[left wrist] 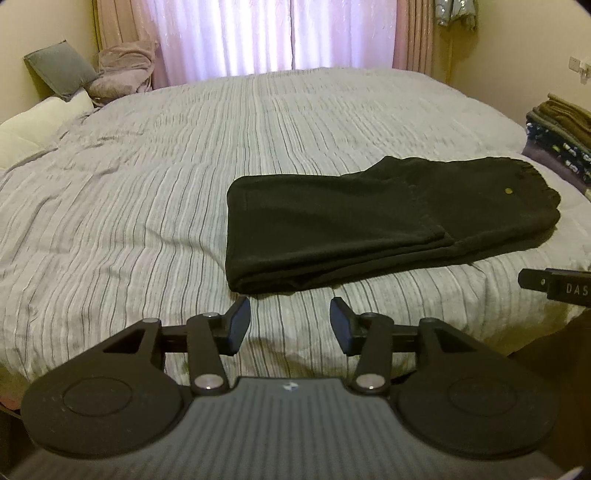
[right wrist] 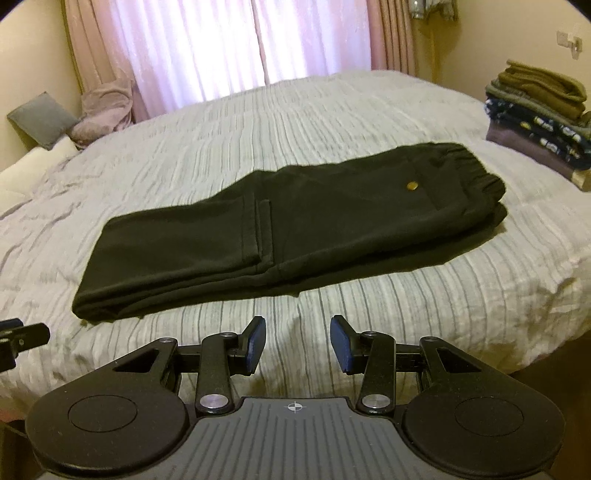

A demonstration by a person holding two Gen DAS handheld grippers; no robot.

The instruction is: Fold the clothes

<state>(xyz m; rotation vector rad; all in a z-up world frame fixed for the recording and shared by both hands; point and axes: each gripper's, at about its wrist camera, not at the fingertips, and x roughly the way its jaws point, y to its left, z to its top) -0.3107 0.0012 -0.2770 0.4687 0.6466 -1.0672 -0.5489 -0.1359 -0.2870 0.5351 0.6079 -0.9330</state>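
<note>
A bedroom with pale yellow walls and pink curtains (left wrist: pixel 280 33) over a bright window holds a wide bed covered by a grey-and-white striped quilt (left wrist: pixel 129 192). On that quilt, toward the near edge, lies a pair of black fleece trousers (left wrist: pixel 369 221), folded lengthwise into a long flat band, with the elasticated waistband (right wrist: pixel 469 162) at the right end and the folded leg end at the left. A small brass-coloured button (right wrist: pixel 411 186) sits on the upper layer near the waistband.

The left gripper (left wrist: pixel 290 323) hovers above the bare quilt at the near edge of the bed. Its blue-padded fingers (left wrist: pixel 238 325) are spread apart and hold nothing. The left end of the trousers lies just beyond the fingertips, with a narrow strip of quilt between them.

The right gripper (right wrist: pixel 297 343) is also over the quilt, its blue-padded fingers (right wrist: pixel 341 343) spread and empty. The trousers' long near edge runs across just ahead of it, near but not touching.

At the far left of the bed rest a grey square cushion (left wrist: pixel 59 68), a crumpled pink blanket (left wrist: pixel 123 64) and a white pillow (left wrist: pixel 40 122). At the far right stands a stack of folded garments (right wrist: pixel 543 122), olive on top, patterned navy beneath.
</note>
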